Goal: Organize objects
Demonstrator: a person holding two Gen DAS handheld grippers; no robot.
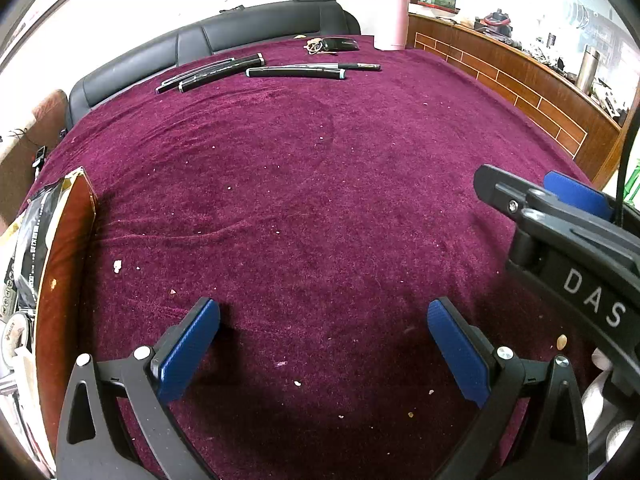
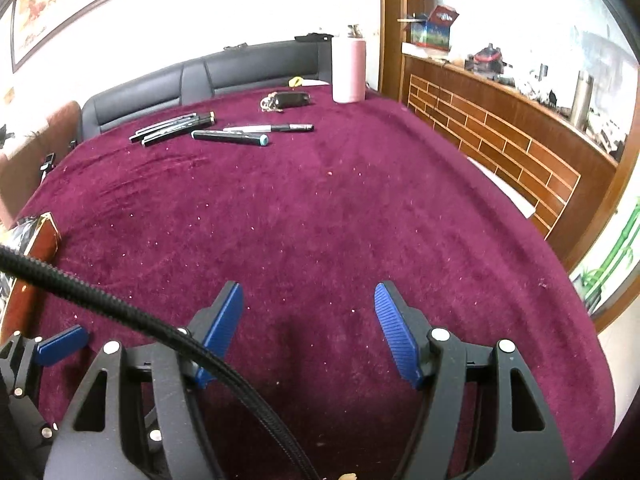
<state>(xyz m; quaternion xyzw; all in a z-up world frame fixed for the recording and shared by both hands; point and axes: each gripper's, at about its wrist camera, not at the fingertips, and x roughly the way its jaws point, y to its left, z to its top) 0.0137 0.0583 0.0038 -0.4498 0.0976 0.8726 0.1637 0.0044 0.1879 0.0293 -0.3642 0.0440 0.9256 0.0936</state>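
- At the far end of the maroon cloth (image 2: 320,220), toward 12 o'clock from both grippers: the pens. A bundle of black markers (image 2: 172,128) lies side by side at about 11 o'clock. Just beside them, at 12, lie a teal-capped marker (image 2: 230,137) and a silver-and-black marker (image 2: 268,128), close together at a slight angle.
- Behind the pens, 12 o'clock: a car key fob with key ring (image 2: 286,101), apart from the markers.
- Farther back, 1 o'clock: a pink and white flask (image 2: 349,70), upright at the cloth's edge. Contents not visible.
- Near edge, 9 o'clock: a brown box (image 1: 60,280) holding a black printed packet and small items I cannot name. No marker shows inside it.
- Left gripper (image 1: 323,344): fingers spread wide, nothing between them, low over bare cloth.
- Right gripper (image 2: 308,328): fingers likewise spread and empty, well short of the pens.
- Stage: the markers lying grouped fit either pens awaiting sorting or pens laid out already. The pictures do not settle which.
- Risk, rolling: round markers on plush cloth may roll or scatter if a finger nudges the bundle instead of closing on one pen.
- Risk, double pick: the bundled pens touch, so a wide pinch could catch two and drop one.
- Risk, collision: the grippers sit near each other, and the black braided cable (image 2: 120,308) crosses the right one's view and could snag.
- Risk, flask: a reach past the key fob could tip it.
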